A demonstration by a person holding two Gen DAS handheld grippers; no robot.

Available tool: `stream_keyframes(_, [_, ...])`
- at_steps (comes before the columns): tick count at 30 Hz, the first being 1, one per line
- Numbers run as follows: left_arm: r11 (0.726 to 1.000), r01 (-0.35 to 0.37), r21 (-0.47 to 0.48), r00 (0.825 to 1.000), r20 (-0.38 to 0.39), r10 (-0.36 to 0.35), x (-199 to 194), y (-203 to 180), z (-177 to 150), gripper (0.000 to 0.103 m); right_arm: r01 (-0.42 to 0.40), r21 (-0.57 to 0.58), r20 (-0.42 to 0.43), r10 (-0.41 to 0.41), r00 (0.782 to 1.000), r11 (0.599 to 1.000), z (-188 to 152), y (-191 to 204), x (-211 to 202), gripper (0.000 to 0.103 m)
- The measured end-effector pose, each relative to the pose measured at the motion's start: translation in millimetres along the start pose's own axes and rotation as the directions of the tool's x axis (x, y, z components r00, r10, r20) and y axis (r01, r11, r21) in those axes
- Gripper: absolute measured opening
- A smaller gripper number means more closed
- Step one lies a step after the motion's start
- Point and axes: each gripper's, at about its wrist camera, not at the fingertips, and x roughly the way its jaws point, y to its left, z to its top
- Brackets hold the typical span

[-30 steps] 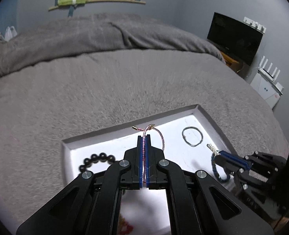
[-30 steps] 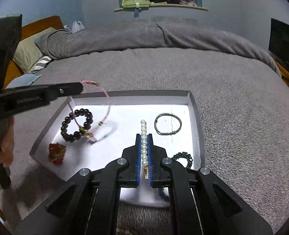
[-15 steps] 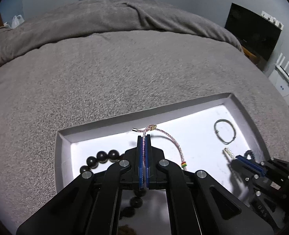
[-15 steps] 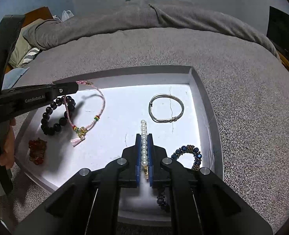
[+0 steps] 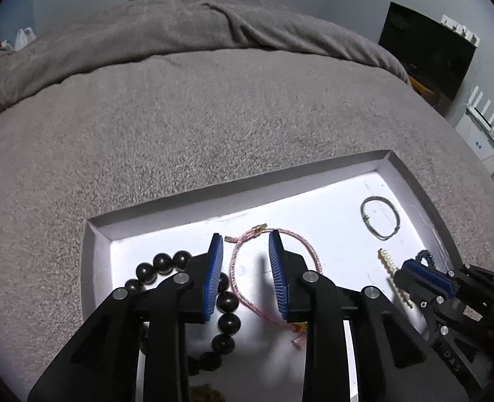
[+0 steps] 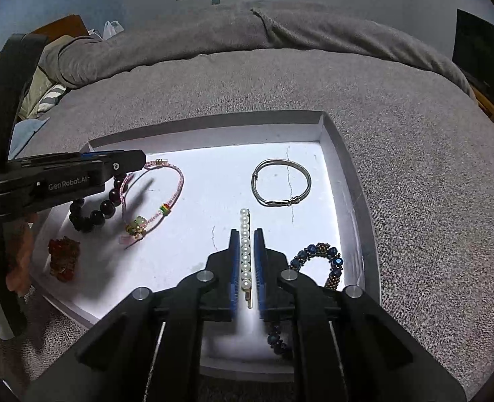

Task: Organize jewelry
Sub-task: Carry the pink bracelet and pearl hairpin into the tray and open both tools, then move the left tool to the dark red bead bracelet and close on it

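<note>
A white tray [image 6: 347, 167] lies on the grey bed. My left gripper [image 5: 245, 244] is open over the pink cord bracelet [image 5: 308, 251], which lies on the tray floor; it also shows in the right wrist view [image 6: 176, 187]. A dark bead bracelet [image 5: 228, 301] lies beside it. My right gripper [image 6: 246, 238] has its jaws slightly apart around a pearl hair clip [image 6: 245, 244] that rests on the tray. The left gripper [image 6: 136, 160] shows from the side in the right wrist view. The right gripper [image 5: 404, 268] shows in the left wrist view.
The tray also holds a silver bangle [image 6: 282, 184], a blue beaded bracelet [image 6: 327, 261] and a red piece [image 6: 62, 258]. The grey blanket [image 5: 213, 107] surrounds the tray. A dark TV [image 5: 427, 50] stands at the right.
Both grippers came down to the tray. My left gripper opened and let go of the pink bracelet. My right gripper's jaws parted around the pearl clip.
</note>
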Motion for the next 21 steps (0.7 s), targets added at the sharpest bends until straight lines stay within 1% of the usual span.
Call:
stream_keyframes(4, [1.0,0.002,-0.012,1.0,0.005,-0.002,-5,2,-1,0.03,-0.003,-0.011,0.02,0.003,1.0,1.0,-1,1,-9,0.02])
stream_keyframes(6, [1.0,0.009,-0.019,1.0,0.01,-0.009,-9,3,-2,0.034,0.001,-0.02,0.038,-0.001,0.999,1.0,-2,2,-17,0.028])
stream_keyframes(7, [1.0,0.008,-0.019,1.0,0.014,-0.008,-12,3,-3,0.037,0.003,-0.024,0.046,-0.002,0.999,1.0,-2,2,-20,0.031])
stream_keyframes(9, [1.0,0.005,-0.013,1.0,0.026,-0.004,-19,2,-6,0.042,0.004,-0.027,0.067,-0.002,0.998,1.0,-4,1,-30,0.042])
stream_keyframes(10, [1.0,0.004,-0.01,1.0,0.029,-0.004,-20,1,-6,0.044,0.006,-0.026,0.074,-0.004,0.997,1.0,-4,1,-32,0.045])
stream_keyframes(12, [1.0,-0.001,0.0,0.999,0.042,0.001,-27,-1,-8,0.047,0.015,-0.023,0.1,-0.012,0.995,1.0,-6,-2,-42,0.061])
stream_keyframes(13, [1.0,0.001,0.0,0.999,0.05,-0.001,-29,-3,-8,0.052,0.021,-0.022,0.112,-0.018,0.994,1.0,-6,-3,-46,0.066])
stream_keyframes(14, [1.0,0.0,-0.002,0.998,0.06,0.0,-33,-4,-9,0.059,0.028,-0.021,0.124,-0.025,0.992,0.999,-7,-3,-50,0.074])
stream_keyframes(15, [1.0,-0.003,-0.002,0.997,0.071,0.003,-36,-5,-10,0.059,0.038,-0.018,0.136,-0.035,0.99,0.999,-7,-5,-55,0.079])
stream_keyframes(17, [1.0,-0.004,0.002,0.997,0.081,0.004,-41,-7,-11,0.059,0.053,-0.011,0.148,-0.051,0.988,0.999,-8,-7,-62,0.082])
stream_keyframes(19, [1.0,-0.008,0.003,0.996,0.085,0.008,-44,-9,-12,0.06,0.063,-0.001,0.157,-0.062,0.986,0.998,-8,-11,-67,0.088])
stream_keyframes(20, [1.0,-0.013,0.001,0.996,0.088,0.013,-47,-9,-13,0.066,0.07,0.004,0.163,-0.07,0.984,0.998,-8,-13,-71,0.093])
stream_keyframes(21, [1.0,-0.024,-0.004,0.995,0.097,0.025,-49,-10,-14,0.074,0.077,0.006,0.167,-0.077,0.983,0.997,-9,-14,-73,0.096])
